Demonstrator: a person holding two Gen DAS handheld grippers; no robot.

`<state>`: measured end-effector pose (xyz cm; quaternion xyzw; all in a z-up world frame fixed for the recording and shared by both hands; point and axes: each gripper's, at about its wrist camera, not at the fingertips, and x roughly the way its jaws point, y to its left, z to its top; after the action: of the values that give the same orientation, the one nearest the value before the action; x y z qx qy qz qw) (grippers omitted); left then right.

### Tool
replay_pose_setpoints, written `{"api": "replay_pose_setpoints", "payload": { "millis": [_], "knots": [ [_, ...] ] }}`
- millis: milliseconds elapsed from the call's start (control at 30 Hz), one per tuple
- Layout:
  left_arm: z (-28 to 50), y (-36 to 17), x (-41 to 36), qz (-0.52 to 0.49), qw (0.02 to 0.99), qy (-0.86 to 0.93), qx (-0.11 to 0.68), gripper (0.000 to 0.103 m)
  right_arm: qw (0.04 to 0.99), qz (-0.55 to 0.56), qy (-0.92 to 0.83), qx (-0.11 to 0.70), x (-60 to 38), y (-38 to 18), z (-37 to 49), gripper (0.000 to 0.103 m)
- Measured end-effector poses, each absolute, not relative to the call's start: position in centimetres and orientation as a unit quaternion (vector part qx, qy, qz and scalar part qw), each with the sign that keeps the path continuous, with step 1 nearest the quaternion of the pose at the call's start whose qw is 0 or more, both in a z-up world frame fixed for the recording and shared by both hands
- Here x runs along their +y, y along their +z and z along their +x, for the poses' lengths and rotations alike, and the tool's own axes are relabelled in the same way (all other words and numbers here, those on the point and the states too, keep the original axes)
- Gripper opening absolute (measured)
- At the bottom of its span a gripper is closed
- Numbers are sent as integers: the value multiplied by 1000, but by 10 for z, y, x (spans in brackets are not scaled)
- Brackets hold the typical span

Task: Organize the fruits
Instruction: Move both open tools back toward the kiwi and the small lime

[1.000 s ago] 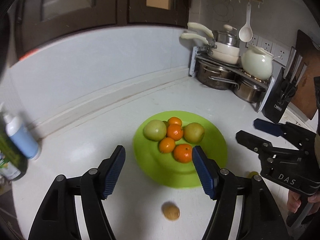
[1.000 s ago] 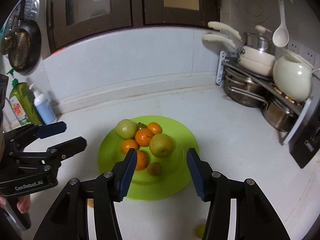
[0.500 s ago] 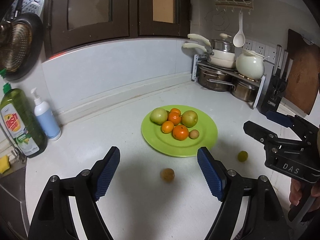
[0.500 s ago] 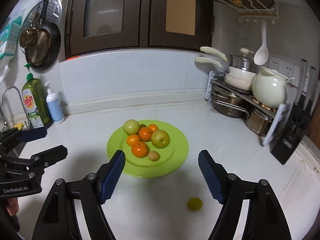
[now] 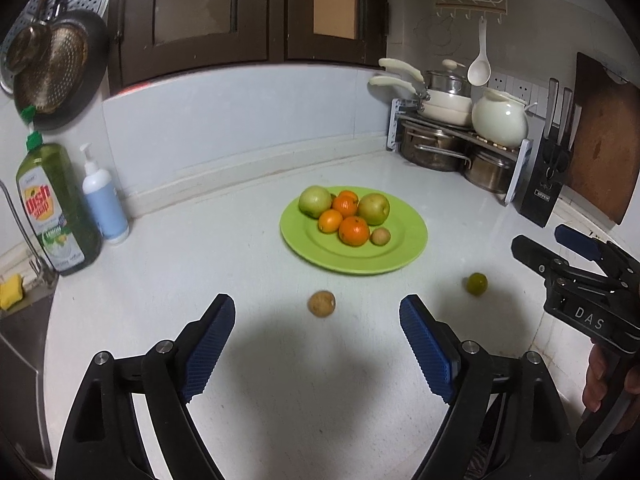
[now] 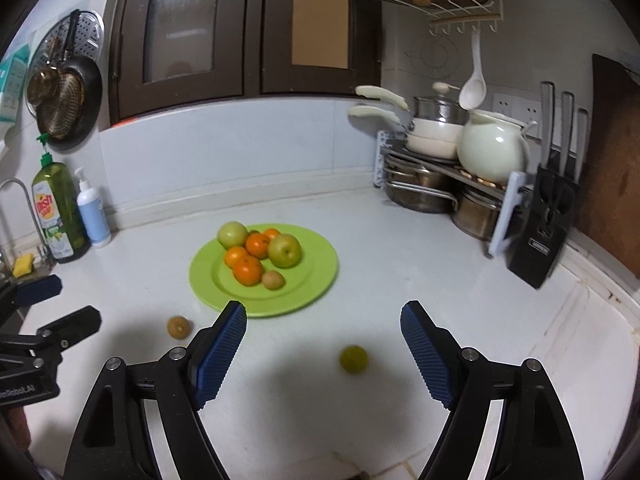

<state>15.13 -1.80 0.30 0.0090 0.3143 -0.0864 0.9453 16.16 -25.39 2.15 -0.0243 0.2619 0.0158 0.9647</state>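
A green plate (image 5: 404, 248) (image 6: 320, 276) on the white counter holds two green apples, several oranges and a small brown fruit (image 5: 380, 236) (image 6: 273, 279). A brown kiwi-like fruit (image 5: 321, 303) (image 6: 179, 326) lies loose on the counter in front of the plate. A small green fruit (image 5: 477, 283) (image 6: 353, 359) lies loose to its right. My left gripper (image 5: 316, 344) hangs above the counter behind the brown fruit, jaws opening, nothing between them. My right gripper (image 6: 323, 344) hangs behind the green fruit, jaws opening and empty.
A pot rack (image 6: 440, 184) with pans and a white kettle stands at the back right, beside a black knife block (image 6: 548, 216). A dish-soap bottle (image 5: 56, 208) and pump bottle (image 5: 104, 204) stand at the left by the sink edge.
Both grippers have pulled back from the plate and their jaws have widened. A small brown fruit now lies on the plate, and the two loose fruits have come into fuller view.
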Motion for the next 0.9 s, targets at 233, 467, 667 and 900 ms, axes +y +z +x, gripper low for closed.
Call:
{"api": "replay_pose_setpoints", "payload": {
  "millis": [233,467,667,900],
  "knots": [
    [154,-21,-22,6,935,-82,345,86,964,-29,-5,263,-261,12,154,80],
    [168,-41,-25,15,927,-76,367,86,956,-35,-20,289,-263,-9,161,80],
    [187,-57,-29,22,920,-75,383,85,947,-25,-27,319,-267,-28,173,80],
    [215,-65,-39,48,915,-81,391,75,935,-5,-41,354,-275,-45,192,80]
  ]
}}
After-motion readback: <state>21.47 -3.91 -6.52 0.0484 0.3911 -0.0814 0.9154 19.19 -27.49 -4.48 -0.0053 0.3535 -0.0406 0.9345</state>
